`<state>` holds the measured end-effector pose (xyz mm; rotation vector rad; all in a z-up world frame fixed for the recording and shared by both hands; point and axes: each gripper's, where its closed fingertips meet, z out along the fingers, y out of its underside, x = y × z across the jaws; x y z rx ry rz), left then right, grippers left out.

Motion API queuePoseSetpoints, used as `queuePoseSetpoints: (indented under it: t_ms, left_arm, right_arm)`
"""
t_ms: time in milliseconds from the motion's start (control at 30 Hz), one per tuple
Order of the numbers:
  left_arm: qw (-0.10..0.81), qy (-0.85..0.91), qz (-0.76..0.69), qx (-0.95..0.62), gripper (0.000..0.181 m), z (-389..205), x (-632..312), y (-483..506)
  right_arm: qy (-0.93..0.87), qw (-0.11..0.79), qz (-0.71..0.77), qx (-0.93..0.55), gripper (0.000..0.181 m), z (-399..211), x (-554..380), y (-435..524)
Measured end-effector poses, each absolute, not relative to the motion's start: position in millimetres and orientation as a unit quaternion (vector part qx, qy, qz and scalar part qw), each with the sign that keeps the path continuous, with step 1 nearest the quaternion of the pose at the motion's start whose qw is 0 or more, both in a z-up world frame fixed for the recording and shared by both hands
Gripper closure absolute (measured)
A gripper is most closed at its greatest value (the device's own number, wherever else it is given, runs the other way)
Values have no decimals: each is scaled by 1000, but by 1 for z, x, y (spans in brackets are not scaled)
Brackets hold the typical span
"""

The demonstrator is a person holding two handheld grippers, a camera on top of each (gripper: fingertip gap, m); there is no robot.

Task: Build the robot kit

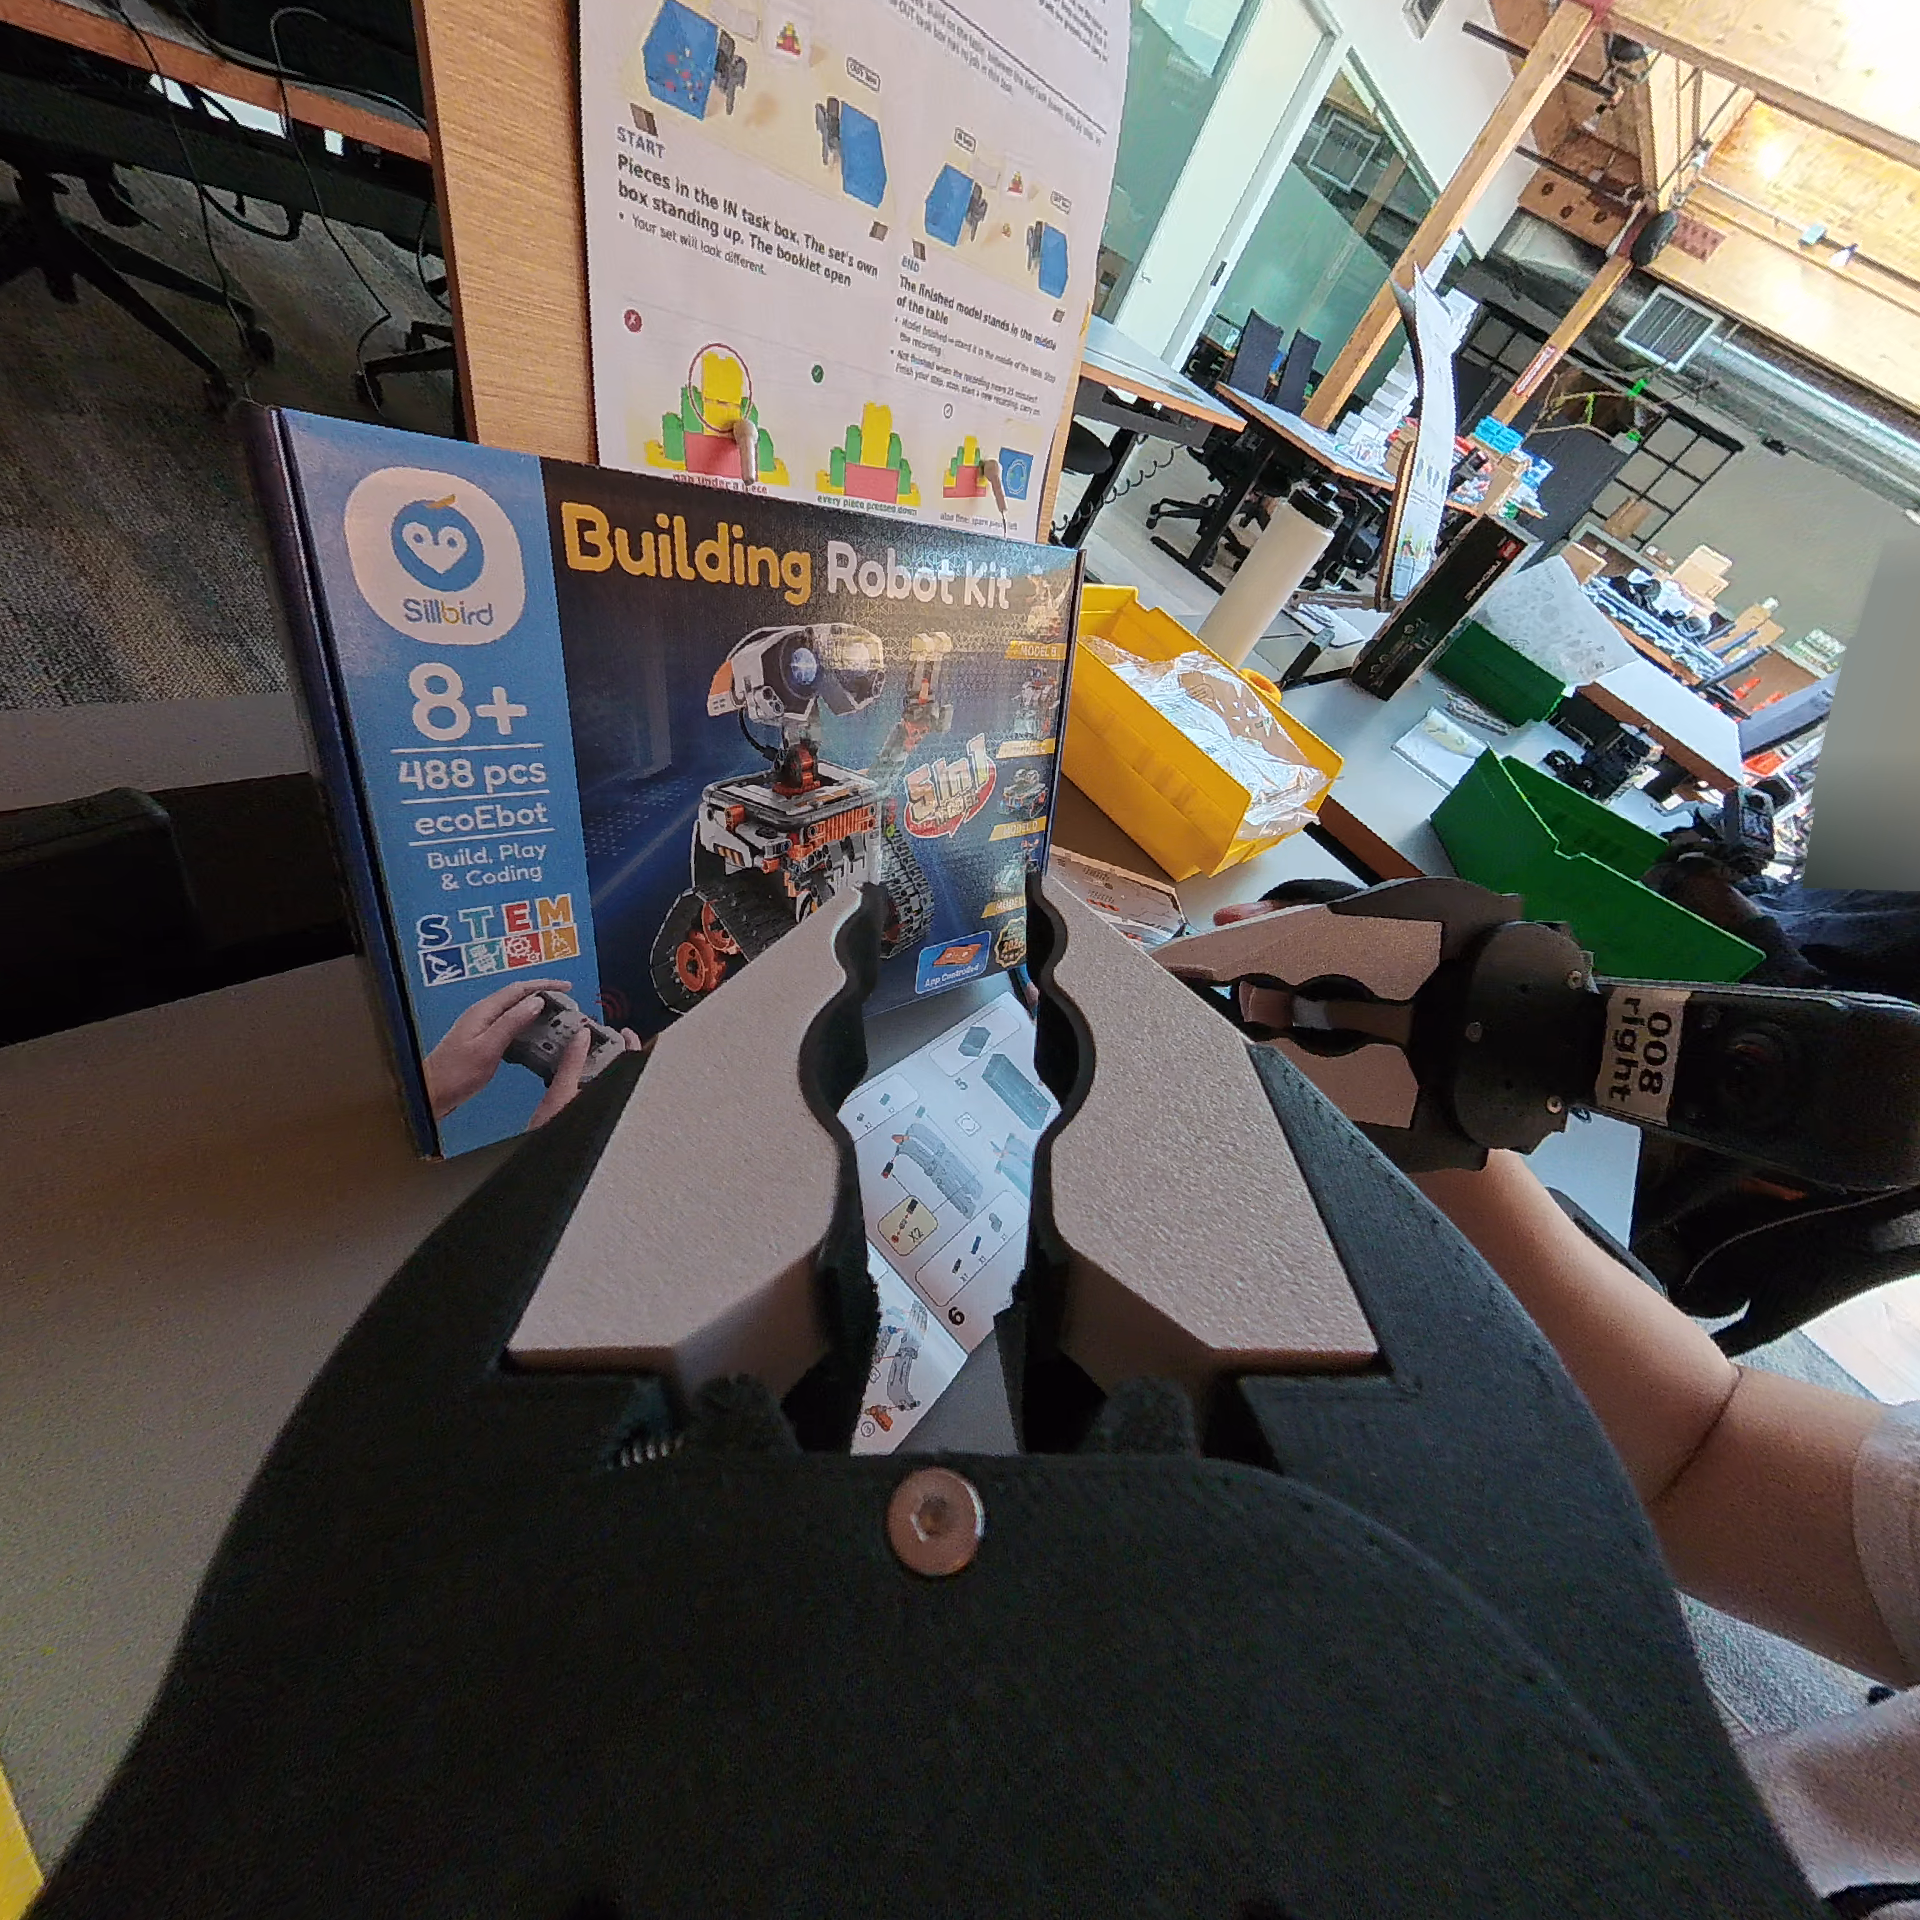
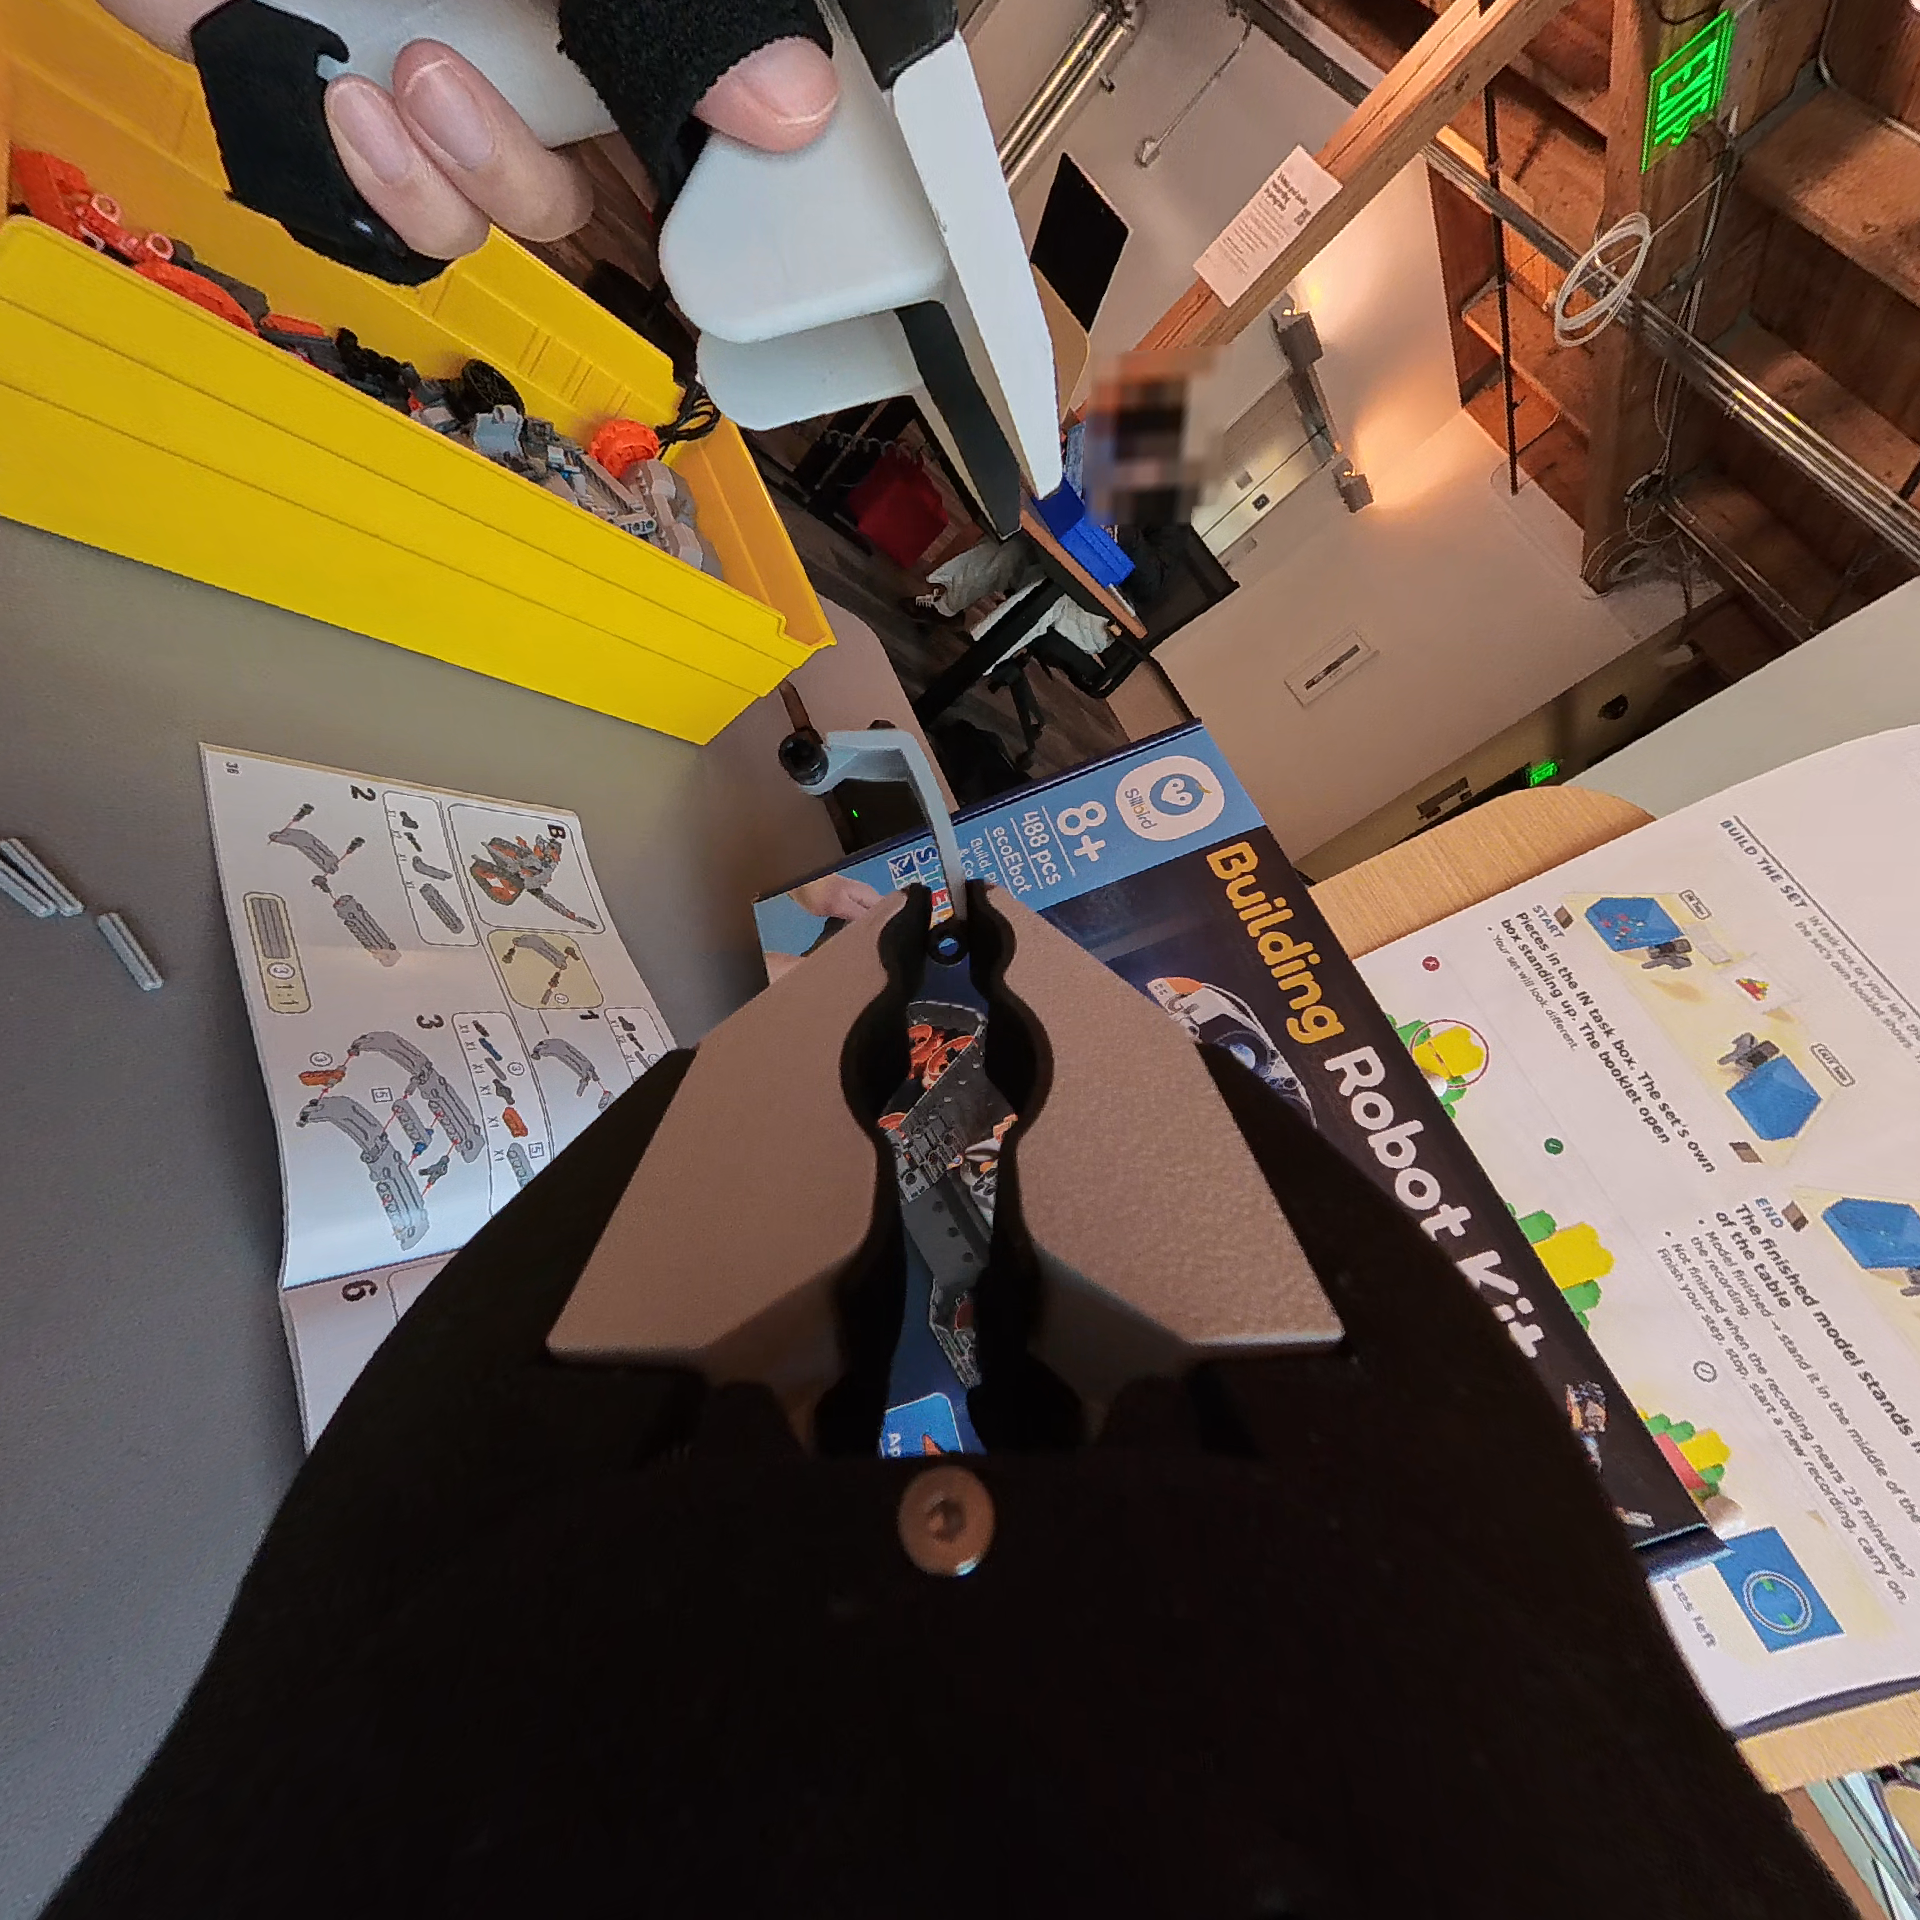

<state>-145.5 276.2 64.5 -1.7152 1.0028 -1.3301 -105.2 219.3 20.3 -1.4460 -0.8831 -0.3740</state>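
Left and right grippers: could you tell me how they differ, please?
The left gripper is open and empty; the right gripper is shut on a grey piece. The left sits roughly level facing the box; the right is turned on its side. Both have grey fingers on black bodies.

A pale grey bench [image 2: 125, 644] is seen carrying a yellow bin [image 2: 312, 499] of orange and grey building pieces, an open instruction booklet [image 2: 416, 997] laid flat, and three small grey pins [image 2: 73, 914] beside it. A blue kit box [image 1: 665, 790] is stood upright at the back edge, against a printed sheet [image 1: 831, 239].
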Motion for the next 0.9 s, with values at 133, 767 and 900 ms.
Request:
queuePoseSetpoints:
  t_ms: [133,767,900]
  left_arm:
    - [365,391,-518,-667,156,64,-146,276]
    - [279,475,-517,-655,122,40,-125,237]
    - [257,517,-486,-657,128,22,-120,226]
  right_arm:
    - [-390,650,-164,-631,176,23,-107,218]
    - [-399,639,-182,-632,176,19,-106,219]
    - [-398,641,-184,-630,176,21,-107,219]
